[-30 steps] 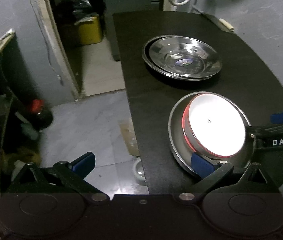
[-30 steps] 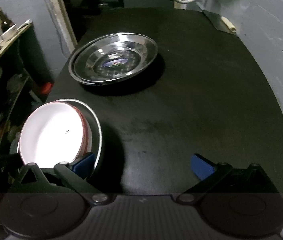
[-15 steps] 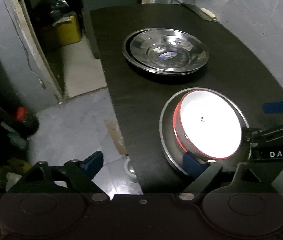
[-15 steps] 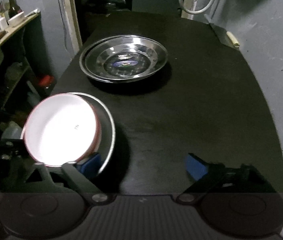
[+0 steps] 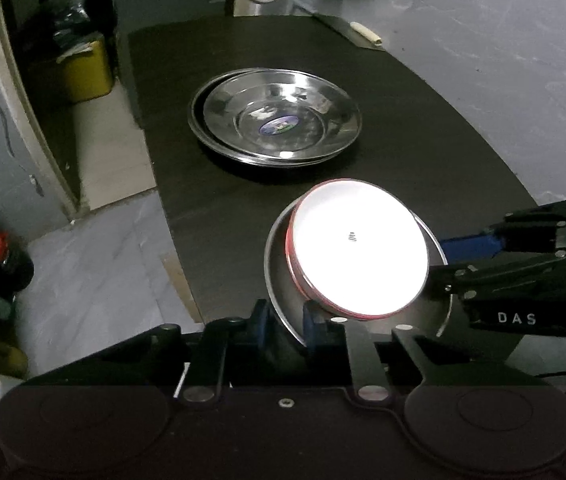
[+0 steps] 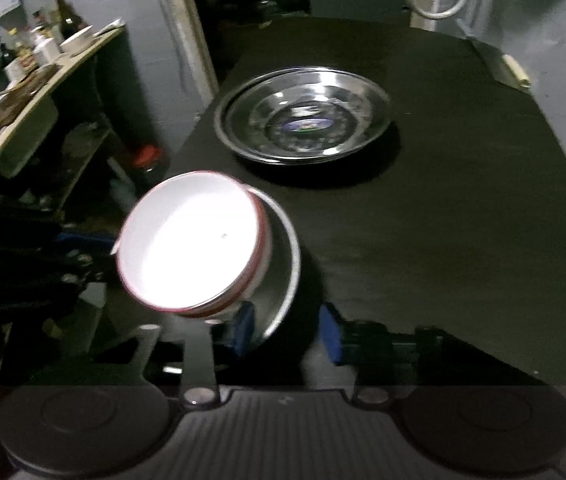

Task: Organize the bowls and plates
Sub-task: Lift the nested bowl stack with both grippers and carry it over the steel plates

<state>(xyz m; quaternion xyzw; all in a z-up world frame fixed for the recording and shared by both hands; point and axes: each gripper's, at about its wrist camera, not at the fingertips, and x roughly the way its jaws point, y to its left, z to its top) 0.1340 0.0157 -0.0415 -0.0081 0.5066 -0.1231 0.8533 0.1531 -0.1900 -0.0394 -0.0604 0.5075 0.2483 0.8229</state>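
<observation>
Both grippers meet on a steel plate point(image 5: 283, 300) carrying a red-rimmed white bowl point(image 5: 357, 246), lifted and tilted near the counter's point(image 5: 423, 152) near left edge. The left gripper point(image 5: 287, 320) has its jaws clamped on the plate's near rim; the right gripper point(image 6: 287, 330) straddles the opposite rim, though from the right wrist view I cannot tell whether its jaws are pressing it or merely around it. The bowl sits loose and off-centre on the slanted plate, so the likeliest mishap is the bowl sliding off toward the floor point(image 5: 95, 264) if the tilt grows, or the smooth rim slipping from the pads under the bowl's weight. A stack of steel plates point(image 5: 275, 124) rests toward the middle of the counter's far half, well apart from the held pair and a probable destination; the path to it looks unobstructed. A light-handled knife point(image 5: 363, 36) lies at the far right corner, a yellow container point(image 5: 87, 72) stands on the floor beyond the left edge, and a cluttered shelf point(image 6: 39, 80) lies farther left.
</observation>
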